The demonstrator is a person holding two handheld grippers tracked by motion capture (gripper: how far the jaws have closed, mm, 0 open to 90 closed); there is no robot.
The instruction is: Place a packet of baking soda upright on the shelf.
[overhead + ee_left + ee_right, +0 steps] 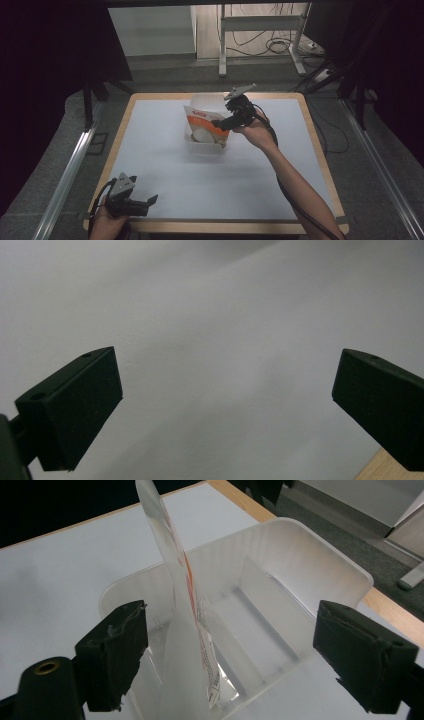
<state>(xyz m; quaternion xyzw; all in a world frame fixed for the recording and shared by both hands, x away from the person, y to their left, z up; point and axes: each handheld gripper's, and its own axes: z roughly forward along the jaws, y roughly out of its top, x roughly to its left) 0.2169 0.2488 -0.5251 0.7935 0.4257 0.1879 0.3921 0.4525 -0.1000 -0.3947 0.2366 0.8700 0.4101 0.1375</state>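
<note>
**Hovering over the bin, both grippers empty**

Spanning everything below your grippers is the white-topped table (165, 165). Just ahead of your right gripper (227, 650) sits the translucent plastic bin (320, 565), with the orange-and-white pouch (187, 630) standing upright inside it between that gripper's wide-spread jaws, untouched. Your left gripper (225, 405) hangs near the table's front edge, jaws likewise apart, holding nothing.

No legible text anywhere. Packet (204, 125) standing in the clear plastic bin (212, 100): red label patch near its top in the high view, too small to read. Right gripper view: red and dark print along its edge, blurred.
</note>
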